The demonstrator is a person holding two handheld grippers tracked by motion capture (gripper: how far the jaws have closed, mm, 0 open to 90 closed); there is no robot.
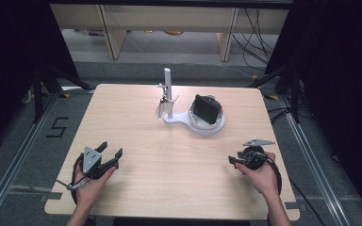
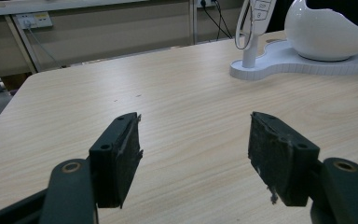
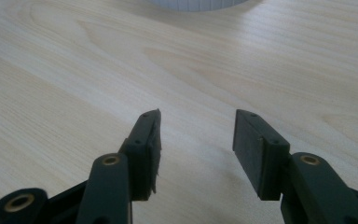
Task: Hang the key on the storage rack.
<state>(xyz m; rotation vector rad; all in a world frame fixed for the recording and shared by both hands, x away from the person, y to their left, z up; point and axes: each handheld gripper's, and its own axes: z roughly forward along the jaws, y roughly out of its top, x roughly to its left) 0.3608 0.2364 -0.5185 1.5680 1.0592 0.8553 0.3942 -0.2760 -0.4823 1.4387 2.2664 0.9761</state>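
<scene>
My left gripper has its fingers spread wide, gripping nothing, low over the wooden surface. My right gripper is parted too, also bare. Both sit well short of the white stand, which carries an upright post and a dark device in its bowl.

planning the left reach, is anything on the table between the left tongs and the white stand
Nothing visible does. Bare table lies between the open left tongs and the white stand, also in the left gripper view.
</scene>
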